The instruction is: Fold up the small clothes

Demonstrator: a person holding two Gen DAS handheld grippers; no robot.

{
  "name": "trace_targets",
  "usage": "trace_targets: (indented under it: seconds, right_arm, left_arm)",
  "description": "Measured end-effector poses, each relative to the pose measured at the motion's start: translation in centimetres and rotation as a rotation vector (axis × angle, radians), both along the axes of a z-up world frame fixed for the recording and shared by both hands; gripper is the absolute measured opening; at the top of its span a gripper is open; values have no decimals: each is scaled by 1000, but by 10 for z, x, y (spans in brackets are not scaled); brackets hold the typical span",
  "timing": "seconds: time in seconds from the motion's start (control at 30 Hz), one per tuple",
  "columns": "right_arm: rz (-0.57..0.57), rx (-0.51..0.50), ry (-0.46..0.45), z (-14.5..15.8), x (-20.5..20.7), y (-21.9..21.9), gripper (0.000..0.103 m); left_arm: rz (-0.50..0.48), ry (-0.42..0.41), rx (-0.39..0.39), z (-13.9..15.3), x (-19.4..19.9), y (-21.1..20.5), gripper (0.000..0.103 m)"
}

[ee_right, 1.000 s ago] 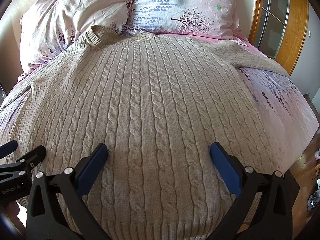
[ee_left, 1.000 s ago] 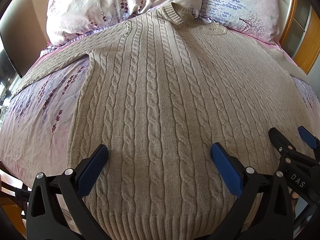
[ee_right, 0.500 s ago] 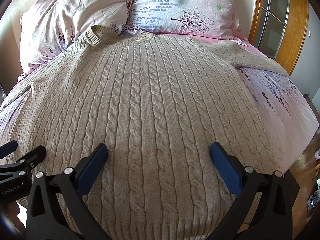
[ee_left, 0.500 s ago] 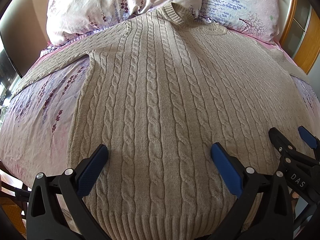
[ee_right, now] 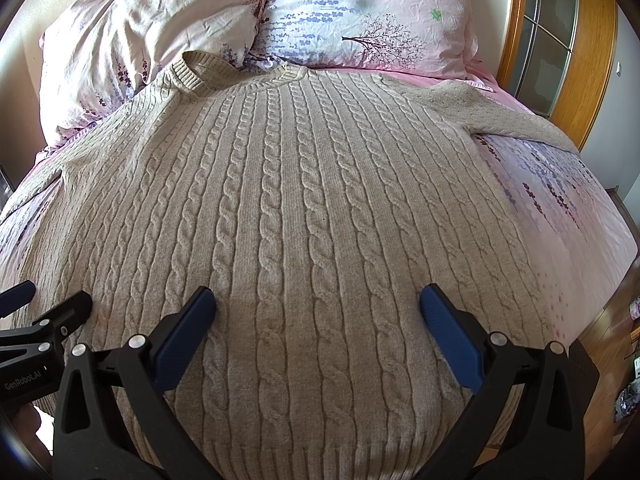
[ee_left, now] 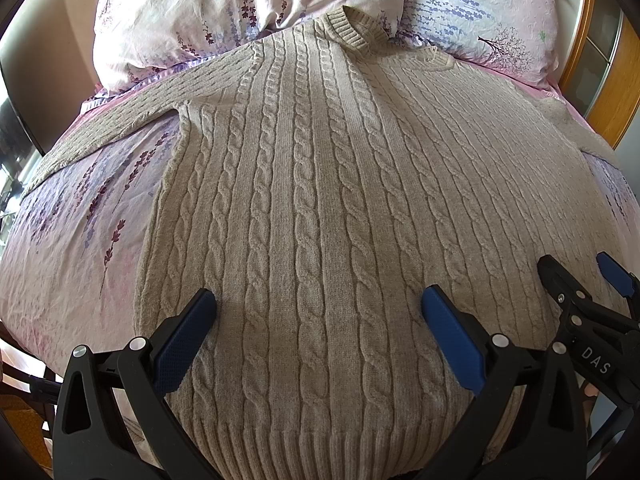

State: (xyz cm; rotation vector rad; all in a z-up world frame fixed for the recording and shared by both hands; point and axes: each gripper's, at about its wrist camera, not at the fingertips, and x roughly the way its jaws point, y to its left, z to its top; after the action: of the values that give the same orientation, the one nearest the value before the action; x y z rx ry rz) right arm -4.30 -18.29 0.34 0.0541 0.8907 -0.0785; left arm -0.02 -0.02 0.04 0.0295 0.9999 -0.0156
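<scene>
A beige cable-knit sweater [ee_left: 320, 208] lies flat, front up, on the bed, collar toward the pillows, both sleeves spread sideways. It also fills the right wrist view [ee_right: 304, 216]. My left gripper [ee_left: 318, 300] is open and empty, hovering just above the sweater's lower left part near the ribbed hem. My right gripper [ee_right: 318, 300] is open and empty above the lower right part; it also shows at the right edge of the left wrist view [ee_left: 576, 268]. The left gripper's fingers [ee_right: 60, 312] show at the left edge of the right wrist view.
The bed has a pink floral sheet [ee_left: 80, 216]. Two floral pillows [ee_left: 240, 12] [ee_right: 360, 20] lie at the head. A wooden-framed door or cabinet [ee_right: 560, 40] stands to the right. The bed's right edge drops to a wooden floor [ee_right: 612, 340].
</scene>
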Motion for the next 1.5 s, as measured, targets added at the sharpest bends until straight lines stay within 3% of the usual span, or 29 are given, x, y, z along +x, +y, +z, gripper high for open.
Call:
trace_targets:
  seconds: [0.5, 0.8, 1.17, 1.23, 1.33, 1.5]
  right_arm:
    - [57, -7, 6, 1, 4, -2, 101]
    - [190, -3, 22, 1, 12, -8, 101]
    - [228, 30, 47, -1, 21, -17, 101]
    - [215, 73, 50, 2, 29, -31, 100]
    - [163, 139, 40, 10, 43, -61, 91]
    - [-54, 278, 2, 23, 76, -153, 74]
  left_arm:
    - [4, 20, 3, 1, 4, 1, 102]
    - [21, 10, 5, 2, 6, 0, 102]
    - [9, 20, 28, 4, 13, -3, 102]
    - [5, 8, 22, 4, 16, -4, 102]
    - [-13, -7, -24, 4, 20, -5, 102]
    - [-73, -77, -102, 7, 20, -9, 102]
